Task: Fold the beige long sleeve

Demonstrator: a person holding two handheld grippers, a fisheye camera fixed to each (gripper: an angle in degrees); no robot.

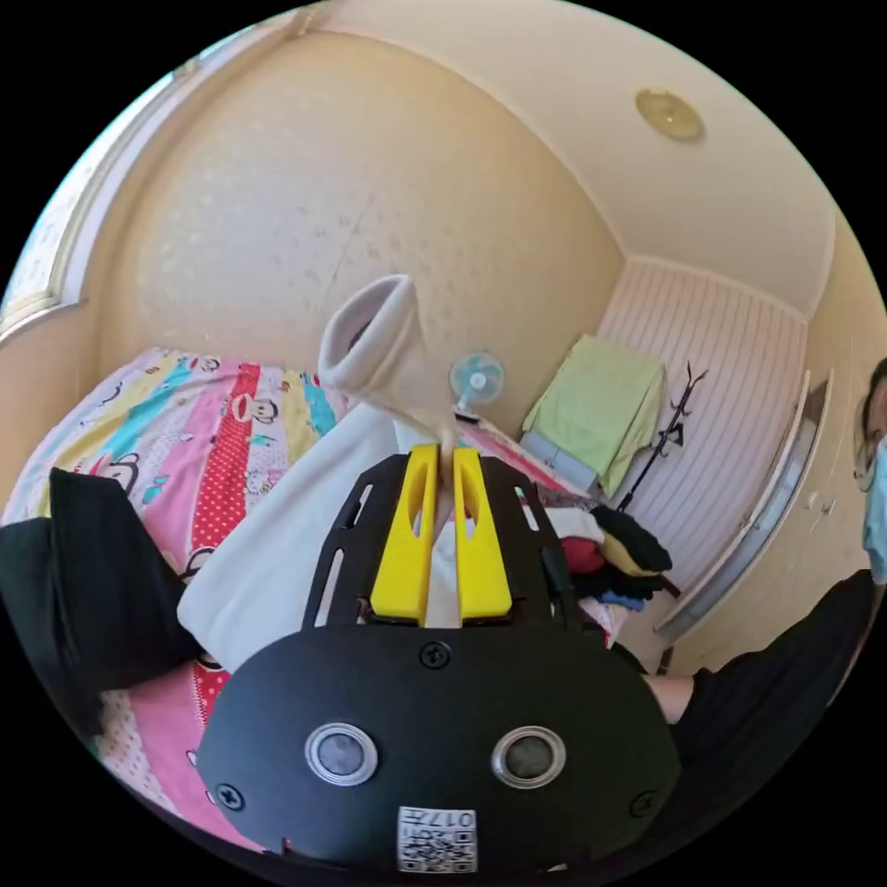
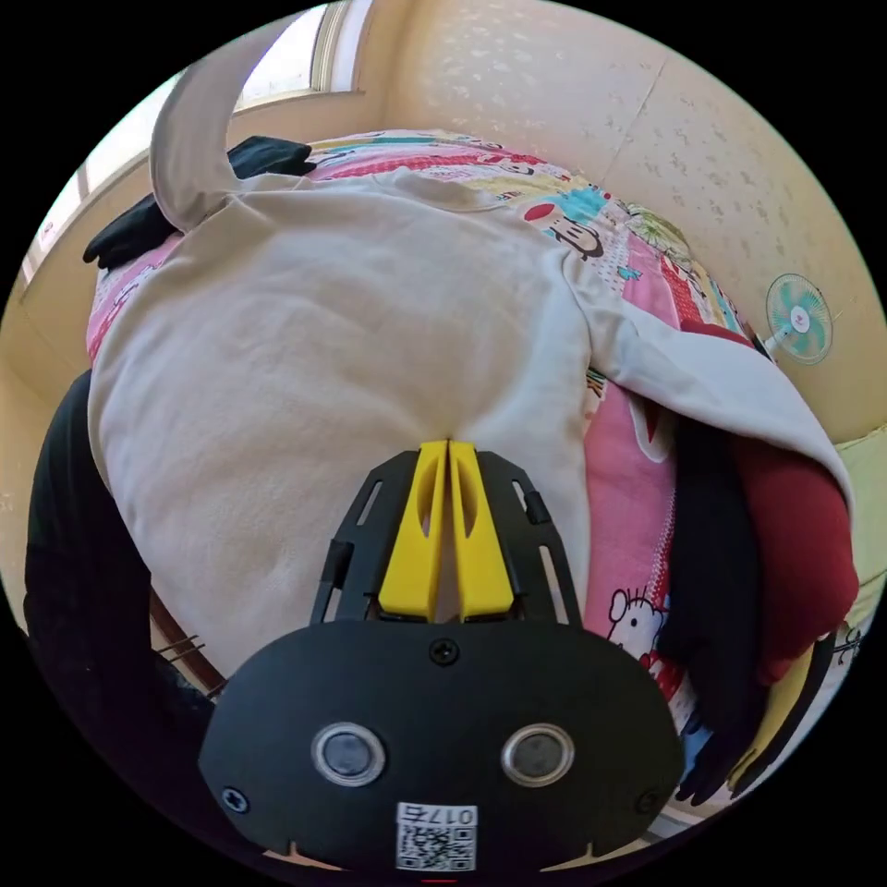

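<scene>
— Start with the left gripper view. What has it got?

— The left gripper (image 1: 443, 457) has its yellow jaws clamped on a sleeve (image 1: 383, 356) of the beige long sleeve (image 1: 277, 545). The cuff stands up above the jaws, lifted off the bed (image 1: 199, 420). The rest of the garment lies below on the cartoon-print bedsheet, with a black garment (image 1: 88, 591) beside it. Beyond, there's a small fan (image 1: 477, 379), a green cloth (image 1: 601, 407) draped over something, and a pile of clothes (image 1: 614, 554).

— And the right gripper view?

— The right gripper (image 2: 447, 448) is closed at the hem of the beige long sleeve (image 2: 323, 351); a thin edge of fabric seems pinched between the jaws. The body is spread flat across the bed (image 2: 637, 480). One sleeve (image 2: 199, 139) curls upward at the far side; the other sleeve (image 2: 702, 370) trails over a heap of red and black clothes (image 2: 767, 545).

— So how far along is it?

— Early, I'd say. The body is laid out, but no fold is finished. Both sleeves need bringing in, then the body needs folding.
</scene>
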